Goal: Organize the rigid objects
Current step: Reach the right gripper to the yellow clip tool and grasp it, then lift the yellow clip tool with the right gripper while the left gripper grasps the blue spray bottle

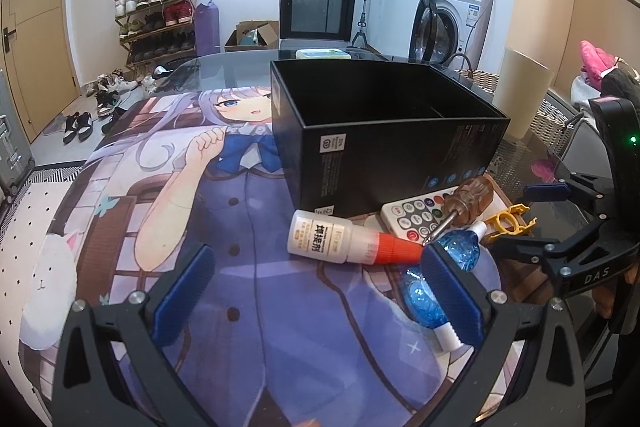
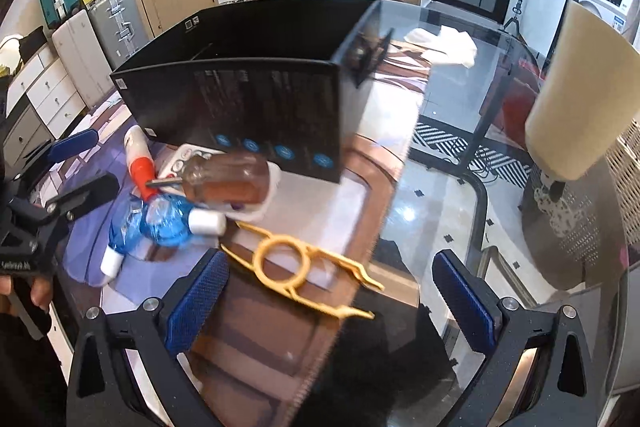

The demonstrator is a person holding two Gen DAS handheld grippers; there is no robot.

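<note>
Both grippers, left (image 1: 316, 291) and right (image 2: 332, 291), spread wide, empty. Beside open black cardboard box (image 1: 400, 151): white glue bottle (image 1: 324, 235), brown-handled screwdriver (image 1: 468, 201), yellow plastic ring tool (image 2: 296, 269) near mat edge, bare glass table (image 2: 444, 211) beyond.

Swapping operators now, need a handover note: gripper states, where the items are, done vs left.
Left hand-held gripper: open, holding nothing, low over the printed mat.
Right hand-held gripper: open, holding nothing, over the yellow plastic ring tool.
Open black cardboard box: nothing visible inside.
Beside it, still loose: white glue bottle with orange cap, white remote control, brown-handled screwdriver lying on the remote, two blue bulb-shaped bottles.
Done: nothing boxed. Left: all the items.
</note>
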